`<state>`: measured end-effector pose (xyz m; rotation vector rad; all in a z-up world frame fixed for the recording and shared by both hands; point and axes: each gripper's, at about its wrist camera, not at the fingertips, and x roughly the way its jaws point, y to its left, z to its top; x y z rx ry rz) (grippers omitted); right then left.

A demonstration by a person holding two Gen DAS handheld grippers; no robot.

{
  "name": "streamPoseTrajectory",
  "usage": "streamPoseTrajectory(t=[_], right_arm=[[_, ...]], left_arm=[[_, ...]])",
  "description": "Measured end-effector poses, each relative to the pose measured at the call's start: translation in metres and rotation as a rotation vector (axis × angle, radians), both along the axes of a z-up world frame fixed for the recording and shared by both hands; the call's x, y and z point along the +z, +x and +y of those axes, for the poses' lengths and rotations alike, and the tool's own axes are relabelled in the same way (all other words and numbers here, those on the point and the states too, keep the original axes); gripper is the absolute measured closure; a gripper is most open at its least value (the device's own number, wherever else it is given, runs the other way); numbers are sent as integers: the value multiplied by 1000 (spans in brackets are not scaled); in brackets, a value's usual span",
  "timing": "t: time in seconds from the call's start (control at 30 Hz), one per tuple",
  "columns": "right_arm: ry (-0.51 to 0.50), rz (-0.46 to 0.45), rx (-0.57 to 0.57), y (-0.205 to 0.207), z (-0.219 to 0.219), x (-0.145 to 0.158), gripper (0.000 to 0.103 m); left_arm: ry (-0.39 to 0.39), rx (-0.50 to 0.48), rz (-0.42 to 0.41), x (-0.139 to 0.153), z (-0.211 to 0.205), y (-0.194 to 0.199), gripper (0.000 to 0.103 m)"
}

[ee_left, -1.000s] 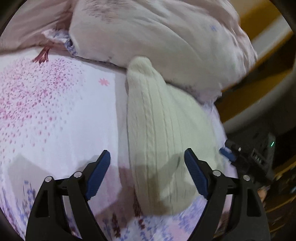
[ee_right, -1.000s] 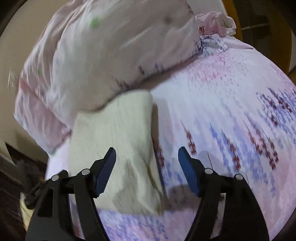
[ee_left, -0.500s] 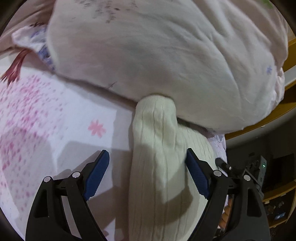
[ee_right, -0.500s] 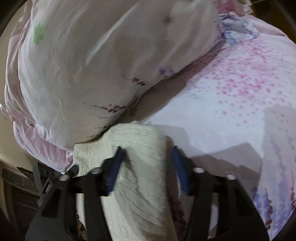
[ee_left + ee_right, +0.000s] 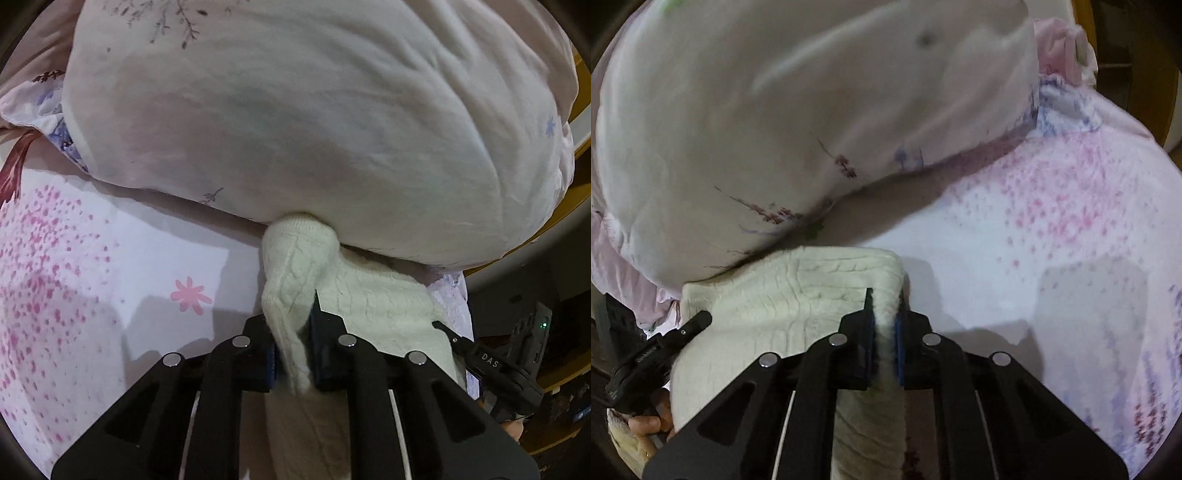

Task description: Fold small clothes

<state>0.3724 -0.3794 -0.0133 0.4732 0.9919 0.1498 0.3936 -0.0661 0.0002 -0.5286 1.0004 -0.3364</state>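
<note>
A cream cable-knit garment [image 5: 373, 295] lies on the flowered bedsheet [image 5: 92, 280], its far end tucked under a big pale pillow [image 5: 295, 129]. My left gripper [image 5: 293, 332] is closing on the garment's left far corner, and the blue pads press a raised fold of knit. In the right wrist view my right gripper [image 5: 885, 317] is closing on the right far edge of the same garment [image 5: 790, 295], pads squeezing the knit. Each view shows the other gripper at its margin: the right one [image 5: 491, 365] and the left one [image 5: 653, 354], held by a hand [image 5: 646, 421].
The pillow [image 5: 775, 110] looms right behind the garment and overhangs it. Open bedsheet [image 5: 1052, 240] spreads to the right in the right wrist view and to the left in the left wrist view. A wooden bed frame [image 5: 580, 155] and dark furniture lie past the mattress edge.
Both grippers moved forward along the garment toward the pillow. Each went from wide open to pinched on the knit, the right one narrowing first.
</note>
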Motion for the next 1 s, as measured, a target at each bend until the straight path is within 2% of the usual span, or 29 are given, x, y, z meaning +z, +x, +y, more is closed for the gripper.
streamPoseTrajectory(t=[0.07, 0.1, 0.13, 0.17, 0.2, 0.23, 0.3, 0.37, 0.4, 0.43, 0.5, 0.53, 0.67, 0.7, 0.73, 0.83, 1.0], right_arm=[[23, -1, 13, -2, -1, 7, 83], [44, -4, 14, -7, -4, 10, 73], [77, -12, 14, -15, -10, 15, 59], [108, -21, 23, -22, -18, 17, 53], [143, -29, 36, -30, -22, 19, 50], [171, -35, 49, -39, -26, 20, 50], [190, -28, 67, -50, -29, 17, 50], [187, -14, 92, -60, -27, 10, 57], [183, -19, 110, -64, -25, 8, 79], [177, -35, 129, -67, -22, 6, 91], [101, -55, 83, -69, -18, 7, 95], [47, -52, 49, -67, -17, 6, 96], [-2, -26, 27, -66, -14, -6, 95], [-20, -38, 30, -68, -12, -3, 91], [-29, -52, 27, -72, -8, 2, 83], [-12, -131, 15, -95, -6, 21, 69], [27, -193, 126, -123, -4, 34, 68]], left_arm=[[-18, -8, 7, 3, 3, -6, 83], [-30, -5, 9, 6, 14, -14, 79], [-47, -1, 12, 8, 20, -20, 69], [-62, -2, 15, 10, 23, -24, 63], [-75, -4, 19, 11, 26, -30, 50], [-92, -10, 24, 13, 29, -39, 46], [-108, -33, 16, 15, 30, -53, 46], [-109, -58, 1, 17, 29, -70, 45], [-103, -67, -4, 18, 27, -76, 45], [-92, -77, -13, 17, 18, -83, 45], [-49, -76, -33, 18, 11, -89, 45], [-11, -73, -53, 17, 5, -90, 43], [104, -65, -111, 16, -21, -102, 43], [122, -62, -122, 19, -23, -106, 43], [120, -61, -122, 21, -23, -109, 43], [82, -74, -105, 25, -3, -117, 42], [71, -123, -92, 28, 8, -147, 36]])
